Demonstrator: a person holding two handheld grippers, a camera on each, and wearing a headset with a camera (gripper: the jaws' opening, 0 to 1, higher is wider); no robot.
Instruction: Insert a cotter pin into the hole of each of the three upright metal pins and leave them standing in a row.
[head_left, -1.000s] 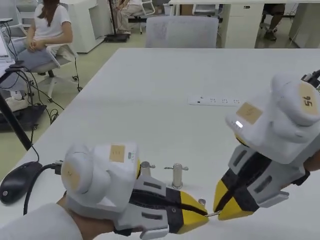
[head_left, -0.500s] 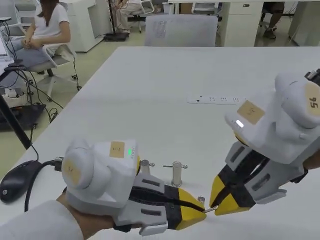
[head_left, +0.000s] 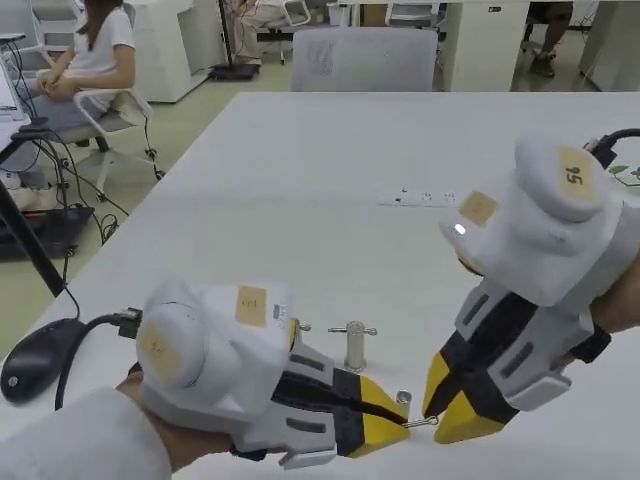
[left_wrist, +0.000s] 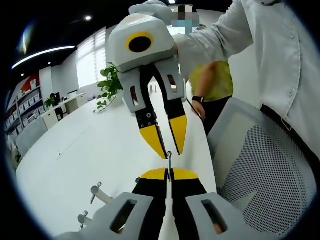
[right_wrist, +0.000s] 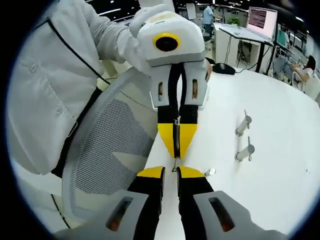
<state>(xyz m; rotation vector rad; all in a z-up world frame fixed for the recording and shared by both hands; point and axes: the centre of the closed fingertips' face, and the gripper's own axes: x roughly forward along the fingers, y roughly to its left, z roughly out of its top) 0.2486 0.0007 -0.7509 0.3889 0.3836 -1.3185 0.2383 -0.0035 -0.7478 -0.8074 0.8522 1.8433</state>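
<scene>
1. The only writing we can read is a two-digit number (head_left: 572, 177) on the round cap of the right gripper (head_left: 438, 424). It looks like 95, though it sits turned and we are not sure of it. The tan stickers (head_left: 250, 305) on both grippers show no legible text.
2. Our landmark is the middle upright pin (head_left: 354, 346), which stands on the white table (head_left: 300, 180) with a cross pin through its top.
3. The left gripper (head_left: 402, 426) lies in front of that pin and slightly to its right. Its jaws are pressed together on the loose cotter pin (head_left: 421, 422).
4. The right gripper faces it from the landmark's right, jaws a narrow gap apart. The cotter pin's looped end reaches its tips, not clamped as far as we can tell.
5. A near upright pin (head_left: 403, 398) stands in front and to the right of the landmark, just behind the cotter pin. A third upright pin (head_left: 296, 328) stands left of the landmark, half hidden by the left gripper.
6. Beyond the landmark the table is bare up to a power strip (head_left: 420, 198).
7. The table's near edge runs close in front of the landmark, with a mesh chair (right_wrist: 110, 145) just past it.
</scene>
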